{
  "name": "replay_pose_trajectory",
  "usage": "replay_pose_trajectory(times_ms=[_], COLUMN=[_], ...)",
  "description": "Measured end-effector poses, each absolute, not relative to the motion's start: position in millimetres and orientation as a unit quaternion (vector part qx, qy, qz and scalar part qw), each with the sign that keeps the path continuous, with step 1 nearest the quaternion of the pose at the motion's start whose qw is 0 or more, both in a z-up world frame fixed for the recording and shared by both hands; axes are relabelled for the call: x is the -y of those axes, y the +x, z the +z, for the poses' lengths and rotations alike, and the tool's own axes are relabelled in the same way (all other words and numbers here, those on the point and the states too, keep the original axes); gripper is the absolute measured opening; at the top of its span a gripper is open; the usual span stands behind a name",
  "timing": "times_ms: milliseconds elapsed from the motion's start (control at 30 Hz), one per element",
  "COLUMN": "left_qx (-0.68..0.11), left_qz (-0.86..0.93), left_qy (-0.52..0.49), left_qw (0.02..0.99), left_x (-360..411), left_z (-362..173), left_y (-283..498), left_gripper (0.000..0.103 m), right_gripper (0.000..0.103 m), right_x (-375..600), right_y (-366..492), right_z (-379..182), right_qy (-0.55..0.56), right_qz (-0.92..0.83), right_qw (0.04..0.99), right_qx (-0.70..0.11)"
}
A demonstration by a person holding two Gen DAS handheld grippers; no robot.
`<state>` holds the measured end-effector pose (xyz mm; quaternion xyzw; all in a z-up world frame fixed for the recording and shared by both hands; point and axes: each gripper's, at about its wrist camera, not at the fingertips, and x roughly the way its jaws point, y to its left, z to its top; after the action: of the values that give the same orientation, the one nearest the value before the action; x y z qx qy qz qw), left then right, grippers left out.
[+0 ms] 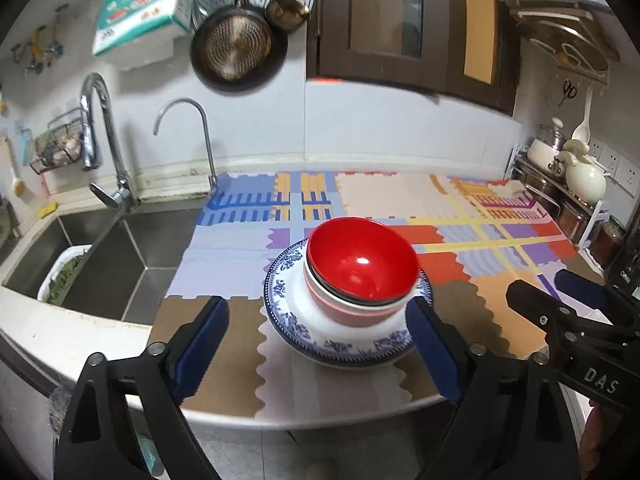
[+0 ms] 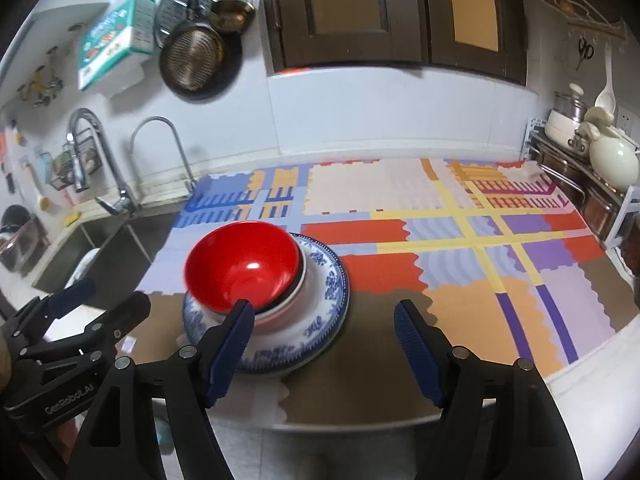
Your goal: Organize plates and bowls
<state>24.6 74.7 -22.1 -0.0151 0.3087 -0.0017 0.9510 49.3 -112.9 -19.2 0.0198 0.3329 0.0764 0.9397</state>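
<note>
A red bowl (image 1: pixel 362 262) sits on top of nested bowls, the lowest pink and white (image 1: pixel 352 314), on a blue-and-white patterned plate (image 1: pixel 296 320) near the counter's front edge. My left gripper (image 1: pixel 320 340) is open and empty, its jaws wide on either side of the plate's near rim. In the right wrist view the same red bowl (image 2: pixel 244 266) and plate (image 2: pixel 324 304) lie left of centre. My right gripper (image 2: pixel 324 344) is open and empty, its left fingertip (image 2: pixel 236 332) in front of the stack. Each gripper shows at the edge of the other's view (image 1: pixel 560 300) (image 2: pixel 84 308).
A colourful patchwork mat (image 2: pixel 440 240) covers the counter. A steel sink (image 1: pixel 120 264) with two taps lies to the left, a white basket of greens (image 1: pixel 64 276) inside. Pots and a rack (image 1: pixel 568 172) stand at the right. Pans (image 1: pixel 236 48) hang on the wall.
</note>
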Motion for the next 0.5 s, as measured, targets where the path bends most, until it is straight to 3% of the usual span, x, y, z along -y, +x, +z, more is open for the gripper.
replay_pose_trajectory(times_ms=[267,500], left_qx=[-0.284,-0.256], left_qz=[0.014,0.016], left_qy=[-0.018,-0.02], left_qw=[0.959,0.966], left_x=[-61,-56], left_z=[-16,-6], left_y=[-32,-72], left_gripper=[0.099,0.102], right_gripper=[0.088,0.091], right_x=[130,138], right_y=[-12,-54], right_z=[-7,-1], right_qy=[0.014,0.009], right_qz=[0.074,0.076], right_qw=[0.954,0.961], right_qx=[-0.289,-0.267])
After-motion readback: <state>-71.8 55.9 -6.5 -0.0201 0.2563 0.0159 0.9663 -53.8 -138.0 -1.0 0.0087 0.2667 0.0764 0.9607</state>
